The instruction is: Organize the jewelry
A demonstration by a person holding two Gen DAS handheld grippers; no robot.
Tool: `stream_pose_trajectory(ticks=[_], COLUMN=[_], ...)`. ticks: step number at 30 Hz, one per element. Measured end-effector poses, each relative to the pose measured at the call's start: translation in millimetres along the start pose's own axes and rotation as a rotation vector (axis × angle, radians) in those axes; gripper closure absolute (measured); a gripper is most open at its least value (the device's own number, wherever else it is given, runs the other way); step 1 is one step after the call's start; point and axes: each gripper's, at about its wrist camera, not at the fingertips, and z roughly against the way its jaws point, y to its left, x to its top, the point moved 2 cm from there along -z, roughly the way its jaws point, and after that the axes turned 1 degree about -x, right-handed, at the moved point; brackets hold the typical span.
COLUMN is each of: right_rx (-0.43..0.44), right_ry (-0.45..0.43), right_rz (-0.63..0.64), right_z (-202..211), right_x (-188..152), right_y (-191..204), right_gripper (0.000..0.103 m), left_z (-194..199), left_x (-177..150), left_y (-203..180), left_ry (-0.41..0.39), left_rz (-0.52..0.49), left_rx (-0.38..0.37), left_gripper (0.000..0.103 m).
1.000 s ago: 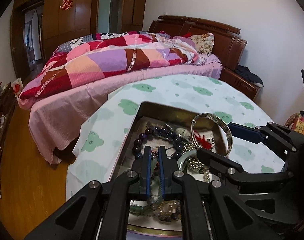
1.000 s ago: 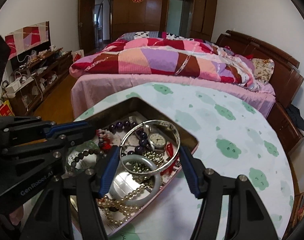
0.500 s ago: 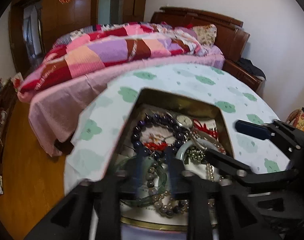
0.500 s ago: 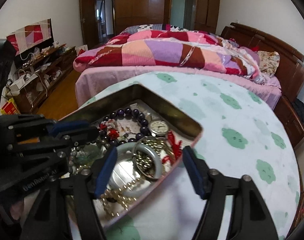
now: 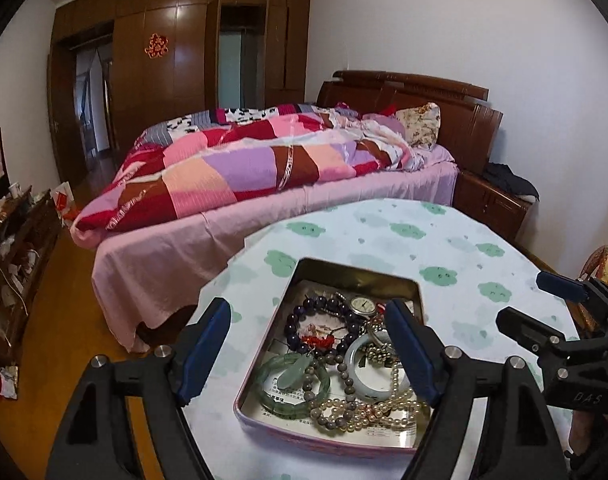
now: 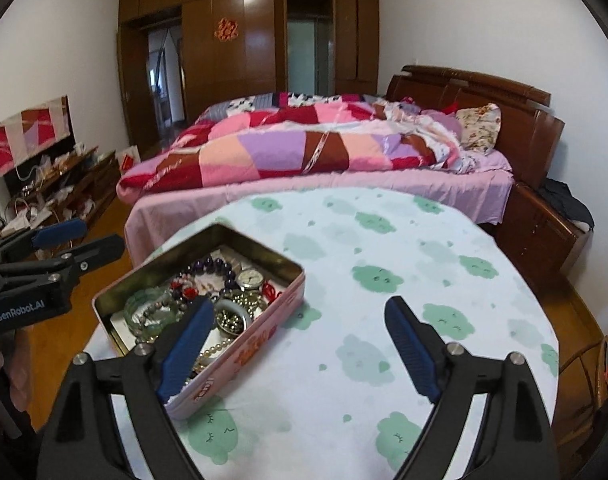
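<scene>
Two grippers hang over one tin, and both have just been opening, with nothing between their pads.

Left wrist view: the left gripper [image 5: 310, 352] stands wide, its blue fingers [image 5: 203, 350] spread to either side of the tin [image 5: 358, 277], clear of the contents. The tin sits on the table [image 5: 456, 240] near its left edge. Inside lies a crowded heap: a dark purple bead bracelet [image 5: 304, 320], a watch [image 5: 364, 306], a green jade bangle [image 5: 294, 384], a pale bangle [image 5: 360, 368] and a pearl strand [image 5: 368, 406], all overlapping. The right gripper [image 5: 544, 300] shows at the right, also spread and empty.

Right wrist view: the right gripper [image 6: 300, 352] is open above the tin's near corner, one finger [image 6: 186, 346] over the rim, the other over bare cloth. The tin [image 6: 240, 356] is pink outside, gold inside. The left gripper [image 6: 80, 236] hovers beyond it.

Risks, as I judge them: the strands are tangled, so lifting one piece could drag others out; the tin is light and near the edge, so a snagged pull or a finger catching the rim could tip or slide it off.
</scene>
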Motion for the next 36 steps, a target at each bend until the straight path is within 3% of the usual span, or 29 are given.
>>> stream_pose_trajectory(ticks=[6,36], right_rx=[-0.003,0.005], right_ry=[-0.034,-0.029], right_rz=[-0.008,-0.023], right_z=[7,3], right_x=[3,-7], right_y=[-1,1], right_gripper=[0.011,0.01], left_z=[12,12], left_x=[5,4], left_y=[-3,0], left_ry=[-0.026,-0.018], left_rz=[-0.022,-0.02], left_rx=[0.01,0.017], left_gripper=[0.023,0.023])
